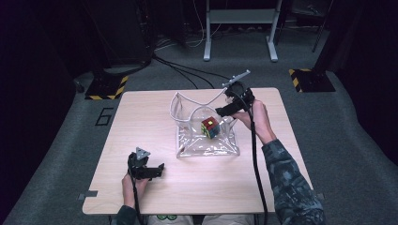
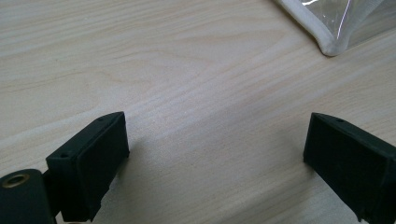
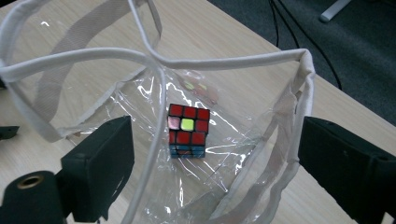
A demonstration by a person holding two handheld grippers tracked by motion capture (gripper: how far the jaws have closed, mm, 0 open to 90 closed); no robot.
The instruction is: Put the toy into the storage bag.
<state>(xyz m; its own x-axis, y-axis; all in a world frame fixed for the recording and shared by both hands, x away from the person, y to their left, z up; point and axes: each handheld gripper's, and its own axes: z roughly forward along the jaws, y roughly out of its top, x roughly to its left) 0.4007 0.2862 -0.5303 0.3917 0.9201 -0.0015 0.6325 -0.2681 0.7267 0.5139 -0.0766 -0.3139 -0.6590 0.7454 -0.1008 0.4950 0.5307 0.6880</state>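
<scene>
A clear plastic bag (image 1: pixel 206 149) with white trim and handles stands open on the wooden table (image 1: pixel 141 117). Inside it a scrambled puzzle cube (image 1: pixel 210 127) rests on the bag's bottom, its mostly red face (image 3: pixel 187 130) up. My right gripper (image 1: pixel 224 111) hovers at the bag's far right rim, jaws open; in the right gripper view (image 3: pixel 215 172) the white rim (image 3: pixel 84 60) loops between and around the jaws with nothing pressed. My left gripper (image 1: pixel 157 169) rests open near the front left of the table, and the left gripper view (image 2: pixel 215 158) has bare wood between its jaws and a bag corner (image 2: pixel 327 44) beyond.
Grey carpet surrounds the table. Black cables (image 1: pixel 183 70) run across the floor behind it. A white stand (image 1: pixel 239 28) is at the back, with hazard-striped bases (image 1: pixel 108 86) (image 1: pixel 309 79) at either side.
</scene>
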